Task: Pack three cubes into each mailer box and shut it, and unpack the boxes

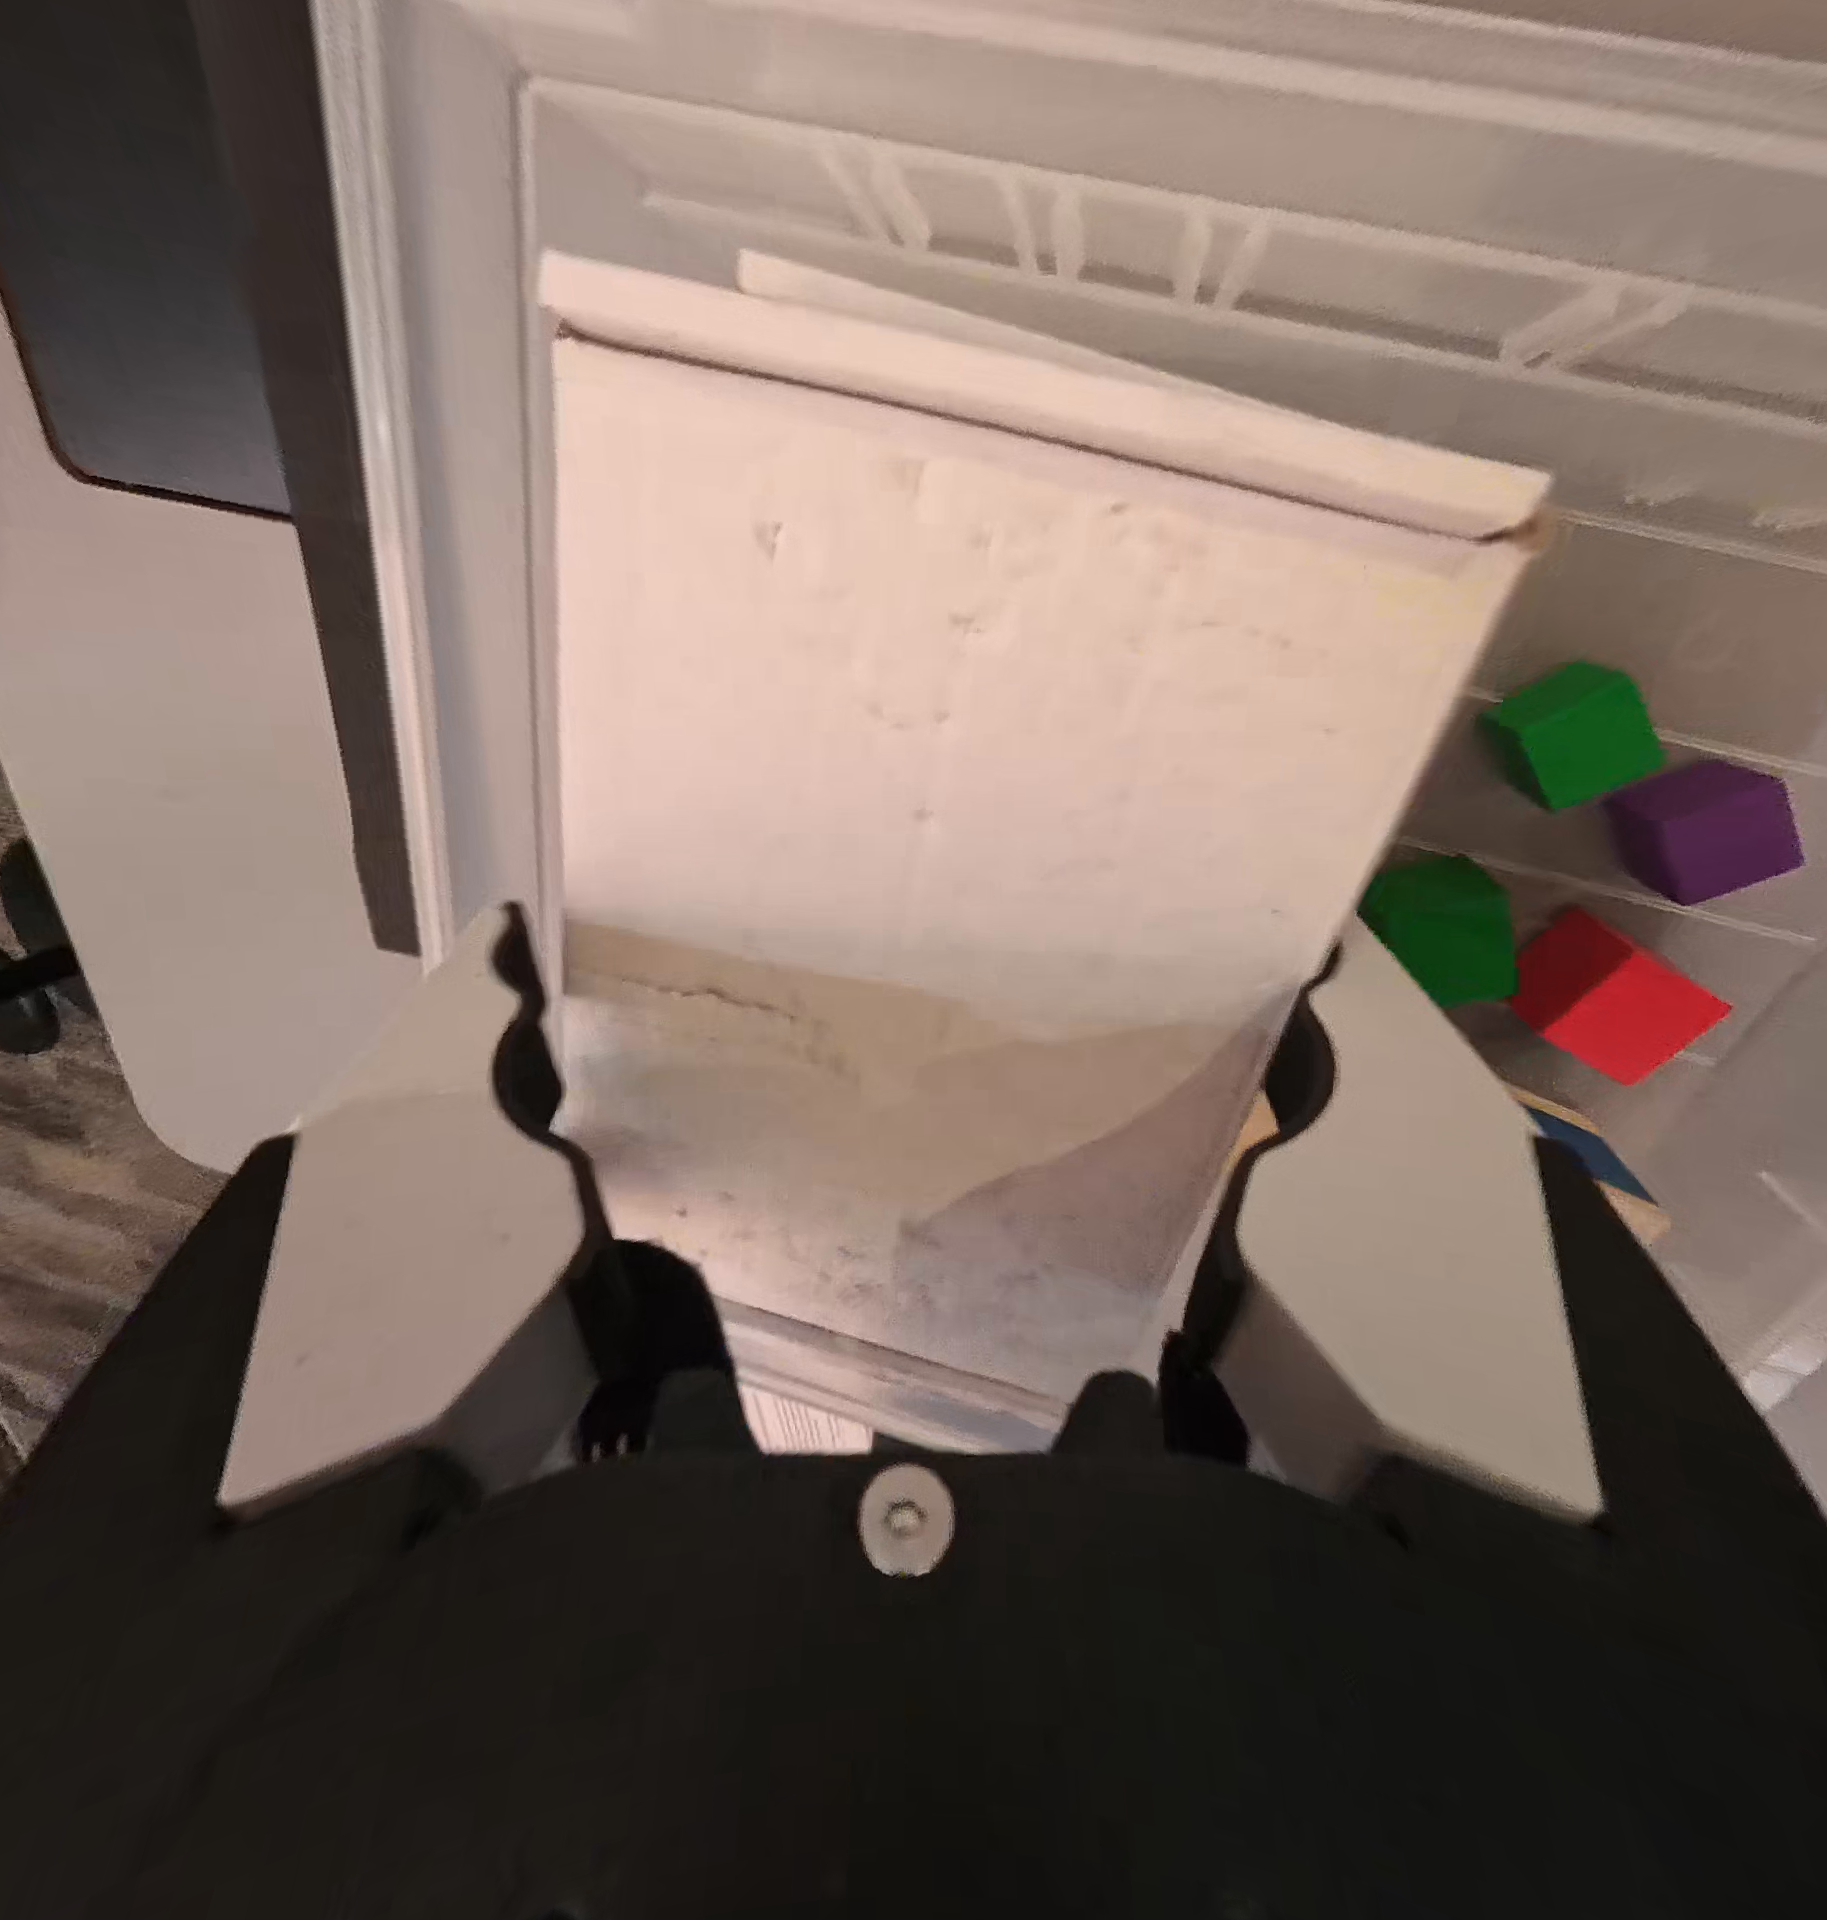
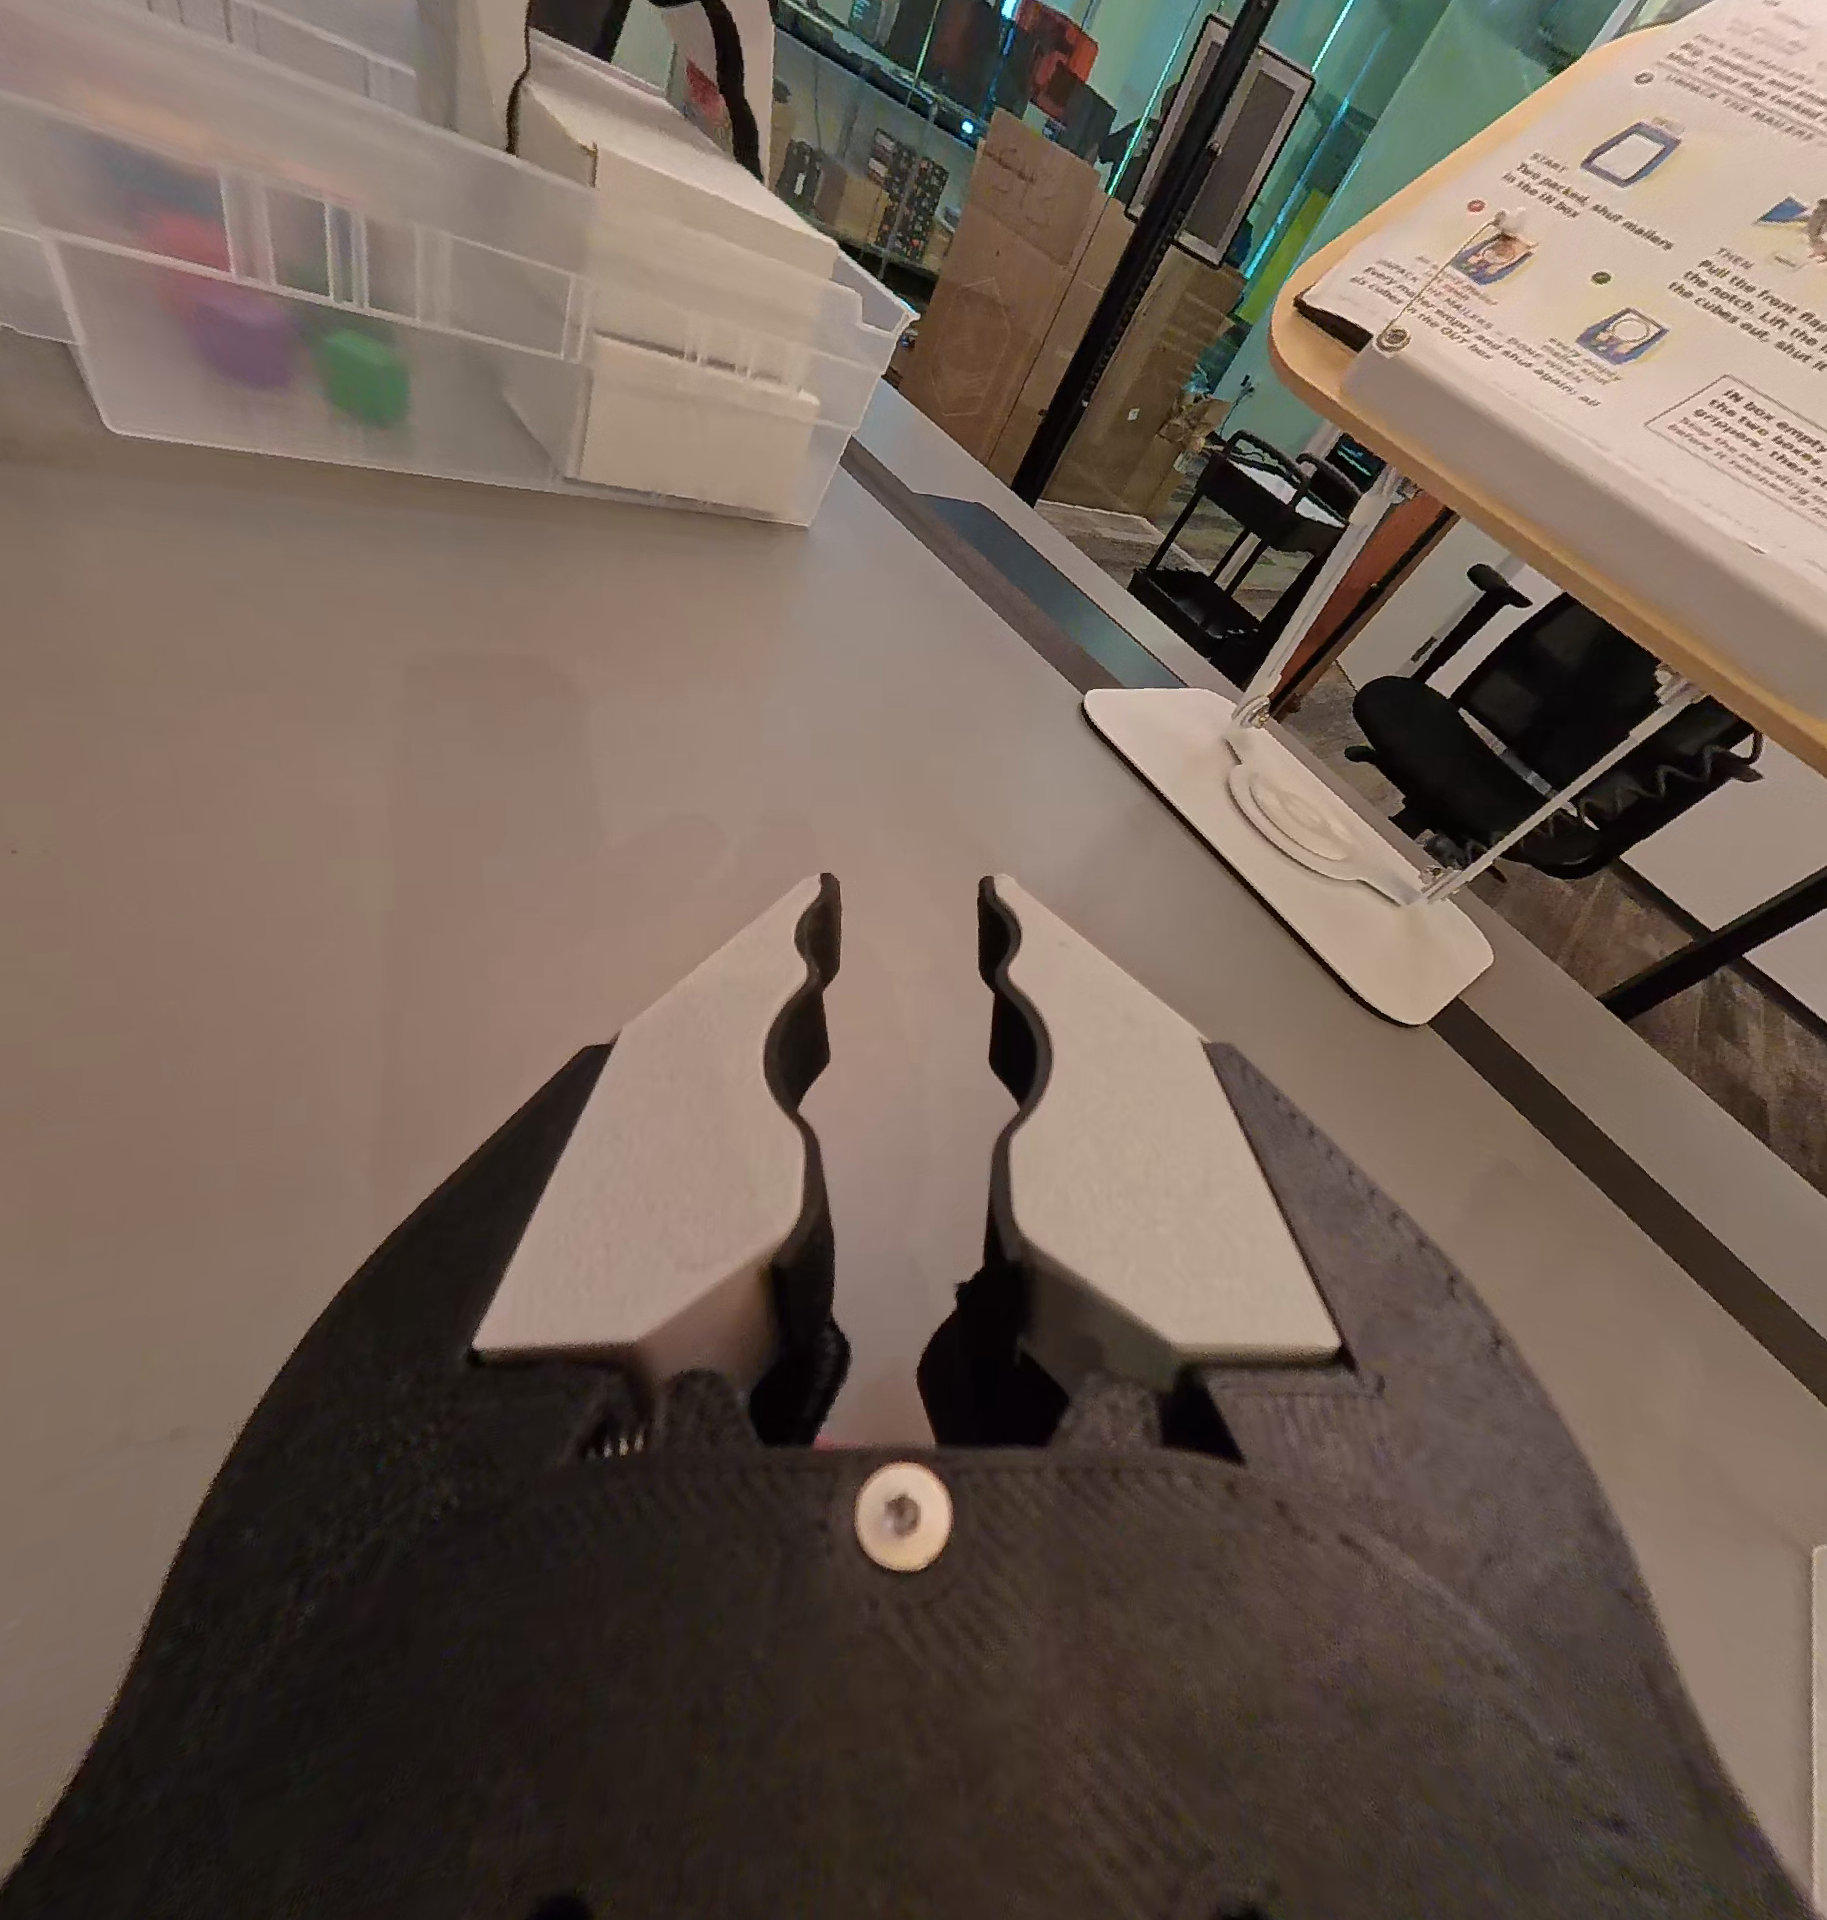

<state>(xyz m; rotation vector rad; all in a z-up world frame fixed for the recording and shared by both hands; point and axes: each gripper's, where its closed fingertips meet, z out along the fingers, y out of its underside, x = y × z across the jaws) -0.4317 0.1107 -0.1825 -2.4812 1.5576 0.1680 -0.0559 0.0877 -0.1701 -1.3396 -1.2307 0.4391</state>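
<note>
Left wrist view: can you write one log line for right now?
left gripper: shut on white mailer box, over clear bin | right gripper: open, empty, above grey table

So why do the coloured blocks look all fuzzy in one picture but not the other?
In the right wrist view the purple block and green block sit behind the cloudy wall of the plastic bin, which smears them. In the left wrist view the camera looks into the bin, so the red block shows plainly, though slightly blurred.

Grey table (image 2: 473,727); clear bin (image 2: 452,343), white stand (image 2: 1293,831)
</note>
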